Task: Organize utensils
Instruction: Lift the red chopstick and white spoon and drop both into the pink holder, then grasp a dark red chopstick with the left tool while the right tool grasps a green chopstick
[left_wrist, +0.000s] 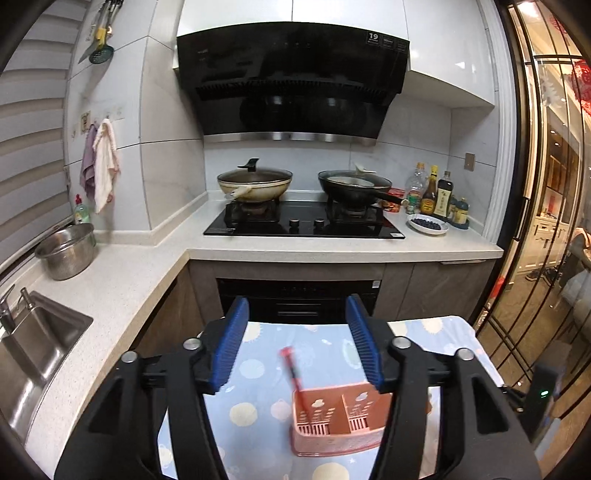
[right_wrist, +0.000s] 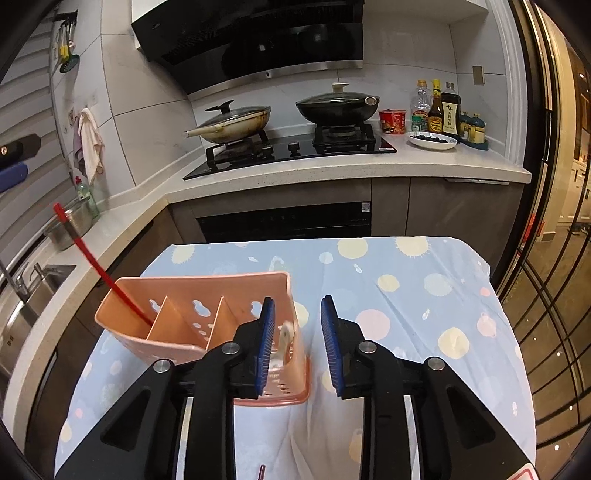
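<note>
Both the left gripper (left_wrist: 300, 341) and right gripper (right_wrist: 297, 341) have fingers spread and empty; the thin red stiff chopstick (right_wrist: 96, 268), light and slippery, leans in the pink plastic slotted holder (right_wrist: 192, 314), best pinched near its top.

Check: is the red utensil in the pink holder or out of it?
In. The red utensil leans with its lower end inside the end compartment of the pink holder; no gripper touches it.

Only "19" reads clearly, on a sticker on the range hood (left_wrist: 291, 81).
</note>
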